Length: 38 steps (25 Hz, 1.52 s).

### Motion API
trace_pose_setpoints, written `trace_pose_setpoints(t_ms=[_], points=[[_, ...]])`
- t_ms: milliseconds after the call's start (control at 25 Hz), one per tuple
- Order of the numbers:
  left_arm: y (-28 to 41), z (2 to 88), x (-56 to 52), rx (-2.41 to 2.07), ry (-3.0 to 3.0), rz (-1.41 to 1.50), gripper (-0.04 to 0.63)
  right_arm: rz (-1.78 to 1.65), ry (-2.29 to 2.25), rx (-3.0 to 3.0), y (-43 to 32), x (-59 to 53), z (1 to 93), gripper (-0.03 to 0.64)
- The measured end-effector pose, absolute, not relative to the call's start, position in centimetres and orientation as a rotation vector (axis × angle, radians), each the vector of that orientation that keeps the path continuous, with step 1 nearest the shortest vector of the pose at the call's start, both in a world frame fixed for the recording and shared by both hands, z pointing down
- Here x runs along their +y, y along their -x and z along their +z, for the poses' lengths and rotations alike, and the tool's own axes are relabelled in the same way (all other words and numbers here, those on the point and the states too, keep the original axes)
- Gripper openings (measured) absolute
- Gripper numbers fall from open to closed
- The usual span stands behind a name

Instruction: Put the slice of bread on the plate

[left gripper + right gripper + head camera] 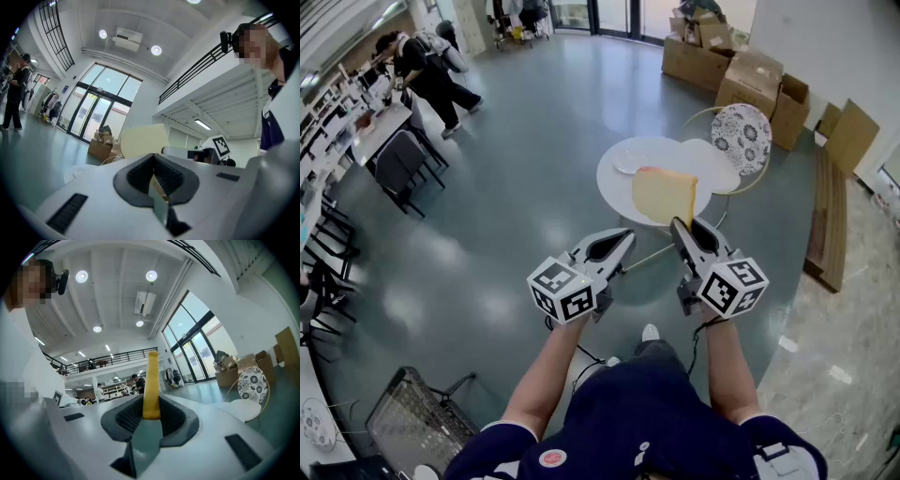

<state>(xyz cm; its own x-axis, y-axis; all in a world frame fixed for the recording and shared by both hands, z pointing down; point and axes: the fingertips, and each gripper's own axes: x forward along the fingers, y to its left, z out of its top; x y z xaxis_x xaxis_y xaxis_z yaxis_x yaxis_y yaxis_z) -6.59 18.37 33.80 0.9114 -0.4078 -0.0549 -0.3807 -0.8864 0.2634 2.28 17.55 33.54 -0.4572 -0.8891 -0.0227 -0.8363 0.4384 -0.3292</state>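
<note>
My right gripper [682,225] is shut on a pale yellow slice of bread [664,194] and holds it upright above the near edge of a round white table [698,159]. In the right gripper view the bread [152,383] stands edge-on between the jaws. A white plate [630,165] lies on the table's left part, beyond the bread. Beside the right one, my left gripper [626,236] is shut with nothing in it. The left gripper view shows the bread [143,140] as a flat face to the right of its jaws.
A chair with a flower-patterned seat [741,137] stands behind the table. Cardboard boxes [741,70] are stacked at the back right by the wall. People and desks [427,70] are at the far left. A wire basket [417,417] sits on the floor near left.
</note>
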Motion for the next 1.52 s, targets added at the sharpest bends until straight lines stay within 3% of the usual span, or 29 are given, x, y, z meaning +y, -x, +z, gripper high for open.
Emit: trace_pose_setpoints(t_ms=[1520], points=[[8.3,35.3,16.9,-0.528,-2.821,-0.168,0.006,-0.392,1.569,2.462,-1.0,16.0,34.6,0.091]])
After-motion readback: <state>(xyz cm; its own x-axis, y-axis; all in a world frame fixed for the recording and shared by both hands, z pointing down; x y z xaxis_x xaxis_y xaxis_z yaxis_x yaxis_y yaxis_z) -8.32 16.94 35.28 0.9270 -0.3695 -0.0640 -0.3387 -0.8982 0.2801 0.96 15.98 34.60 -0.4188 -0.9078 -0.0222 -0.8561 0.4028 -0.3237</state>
